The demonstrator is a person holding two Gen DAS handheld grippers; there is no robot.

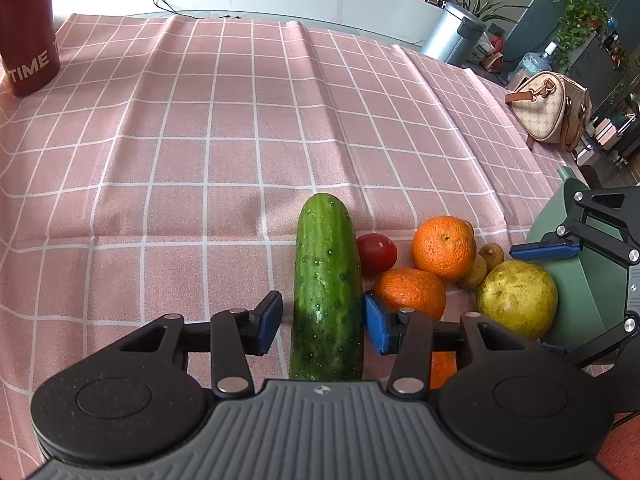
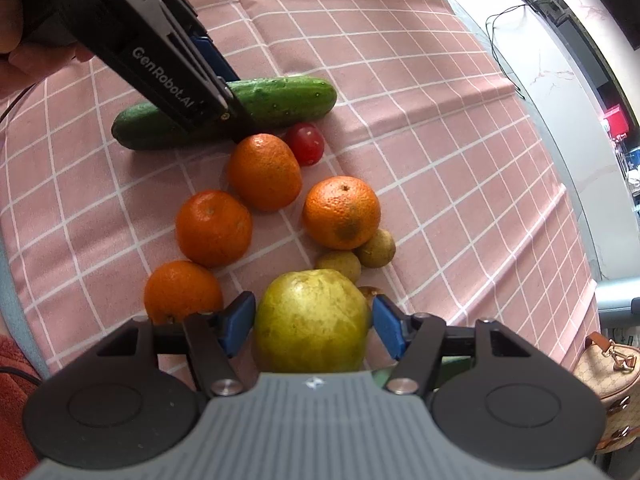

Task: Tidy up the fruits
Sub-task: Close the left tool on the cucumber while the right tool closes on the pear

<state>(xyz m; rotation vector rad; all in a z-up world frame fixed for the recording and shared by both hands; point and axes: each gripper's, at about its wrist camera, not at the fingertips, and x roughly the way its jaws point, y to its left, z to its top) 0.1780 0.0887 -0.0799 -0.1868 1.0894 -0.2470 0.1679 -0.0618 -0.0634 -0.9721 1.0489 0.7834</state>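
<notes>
Left wrist view first: the left tongs [image 1: 322,322] are spread wide, straddling a long bumpy green cucumber [image 1: 327,280] that lies on the pink checked tablecloth [image 1: 200,140] covering the worktop. The blue pad on the right side sits right against the cucumber's skin, while the left pad has a visible gap, so it's released, not clamped. Just right of the cucumber there's a small red tomato [image 1: 377,252], then two round oranges, one farther back [image 1: 444,247] and one closer [image 1: 412,292] tucked behind the right pad. Past those are two little brownish-yellow round fruits [image 1: 482,266] and a big yellow-green pear-like fruit [image 1: 517,299]. The right tongs [image 1: 560,280] poke in from the right edge next to that big fruit. A dark red cup with "TIME" on it [image 1: 29,28] stands far left, and a beige patterned handbag [image 1: 550,108] sits far right.

Right wrist view: the right tongs [image 2: 314,326] are open too, with the big yellow-green fruit [image 2: 312,322] sitting between the blue pads, small gaps showing on both sides, so nothing's gripped. Four oranges here: one just left of the tongs [image 2: 182,290], one above it [image 2: 213,228], one near the cucumber [image 2: 264,172], one to the right [image 2: 341,212]. The two little brownish fruits [image 2: 356,258] touch that right orange. The tomato [image 2: 306,143] rests against the cucumber [image 2: 280,98], and the left tongs [image 2: 232,114] come down over the cucumber's middle.
</notes>
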